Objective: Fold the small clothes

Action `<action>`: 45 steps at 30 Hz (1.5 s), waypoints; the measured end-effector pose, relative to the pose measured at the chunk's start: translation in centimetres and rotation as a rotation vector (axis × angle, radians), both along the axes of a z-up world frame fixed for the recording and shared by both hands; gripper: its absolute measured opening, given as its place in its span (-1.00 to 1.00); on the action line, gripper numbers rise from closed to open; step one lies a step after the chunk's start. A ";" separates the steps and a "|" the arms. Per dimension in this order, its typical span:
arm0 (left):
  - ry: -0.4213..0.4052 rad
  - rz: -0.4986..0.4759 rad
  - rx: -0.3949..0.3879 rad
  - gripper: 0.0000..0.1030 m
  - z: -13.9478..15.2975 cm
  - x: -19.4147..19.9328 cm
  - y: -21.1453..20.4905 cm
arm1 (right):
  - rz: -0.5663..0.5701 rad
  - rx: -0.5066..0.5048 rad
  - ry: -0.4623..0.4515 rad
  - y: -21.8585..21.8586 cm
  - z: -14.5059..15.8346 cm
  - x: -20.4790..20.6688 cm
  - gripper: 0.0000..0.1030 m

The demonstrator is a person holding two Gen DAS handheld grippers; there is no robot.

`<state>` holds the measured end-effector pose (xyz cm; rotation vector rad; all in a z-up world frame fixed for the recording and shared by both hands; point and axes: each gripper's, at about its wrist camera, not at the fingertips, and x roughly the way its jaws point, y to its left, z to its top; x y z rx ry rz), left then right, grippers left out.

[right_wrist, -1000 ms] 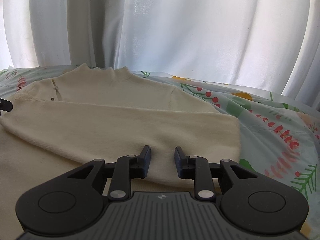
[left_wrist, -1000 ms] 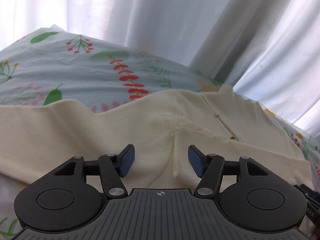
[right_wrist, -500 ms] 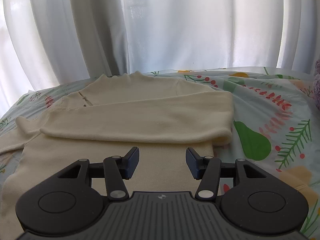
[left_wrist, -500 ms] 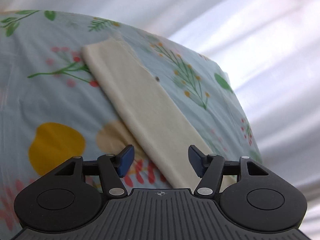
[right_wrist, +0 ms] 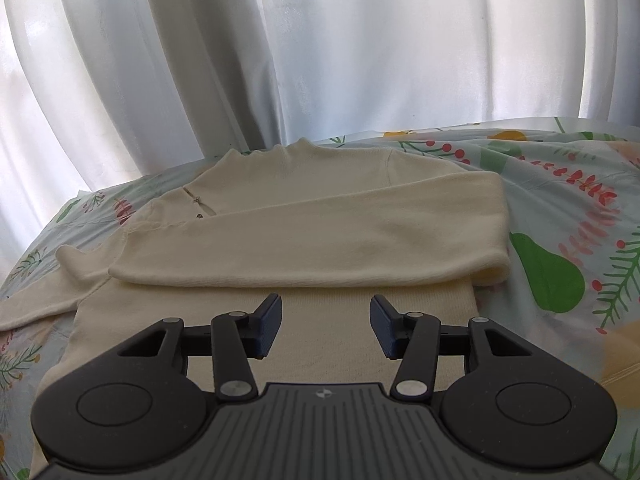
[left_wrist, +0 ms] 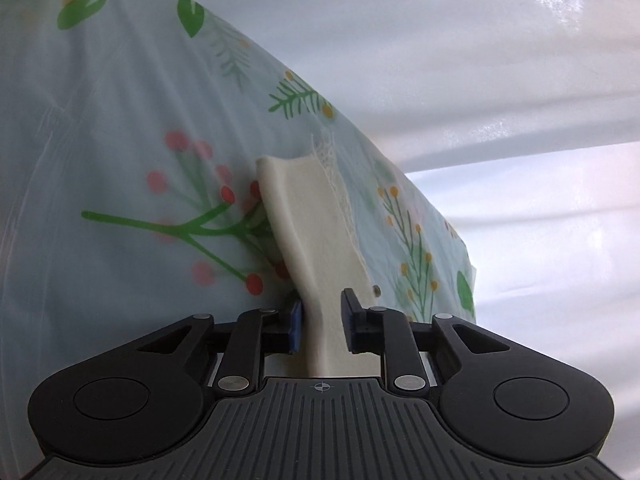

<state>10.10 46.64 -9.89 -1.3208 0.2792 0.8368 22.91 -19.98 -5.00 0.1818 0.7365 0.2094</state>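
A cream knit sweater (right_wrist: 320,208) lies flat on the floral sheet (right_wrist: 568,216), with one sleeve (right_wrist: 320,248) folded across its chest. The other sleeve (right_wrist: 36,300) stretches out to the left. In the left wrist view this sleeve (left_wrist: 312,232) runs between the fingers of my left gripper (left_wrist: 320,326), whose jaws are closed in around the cloth. My right gripper (right_wrist: 326,326) is open and empty, hovering over the sweater's lower body.
White curtains (right_wrist: 320,60) hang behind the bed. The floral sheet (left_wrist: 120,160) fills the left wrist view, with its edge dropping off at the right.
My left gripper has moved down onto the outstretched sleeve and closed its jaws around it. My right gripper has pulled back a little and stays open.
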 end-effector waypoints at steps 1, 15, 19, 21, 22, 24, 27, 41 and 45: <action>0.008 0.001 0.001 -0.76 0.0 0.0 0.2 | -0.001 -0.002 0.001 0.0 -0.1 0.0 -0.10; -0.064 -0.603 0.690 -0.84 12.0 9.5 -15.3 | -0.077 0.032 0.040 -1.3 -1.0 0.0 -0.33; -0.178 -0.962 0.880 -0.83 13.9 12.9 -27.2 | -0.079 0.042 0.027 -1.4 -0.7 -0.3 -0.34; -0.197 -1.136 0.891 -0.73 12.8 14.6 -32.3 | -0.081 0.047 0.024 -1.6 -0.6 -0.4 -0.34; -0.183 -1.209 0.882 -0.67 11.8 15.4 -34.5 | -0.082 0.048 0.023 -1.7 -0.6 -0.4 -0.34; -0.106 -1.333 0.861 -0.37 9.3 16.4 -38.2 | -0.081 0.048 0.029 -1.7 -0.6 -0.3 -0.34; 0.000 -1.384 0.836 -0.32 6.5 16.1 -40.7 | -0.061 0.069 0.044 -1.7 -0.4 0.2 -0.34; 0.212 -1.145 0.581 -0.28 3.0 13.5 -32.3 | 0.174 0.182 0.157 5.1 -1.4 9.8 -0.33; 0.224 -1.121 0.587 -0.29 2.8 13.5 -31.7 | 0.178 0.149 0.129 6.5 -1.4 10.4 -0.63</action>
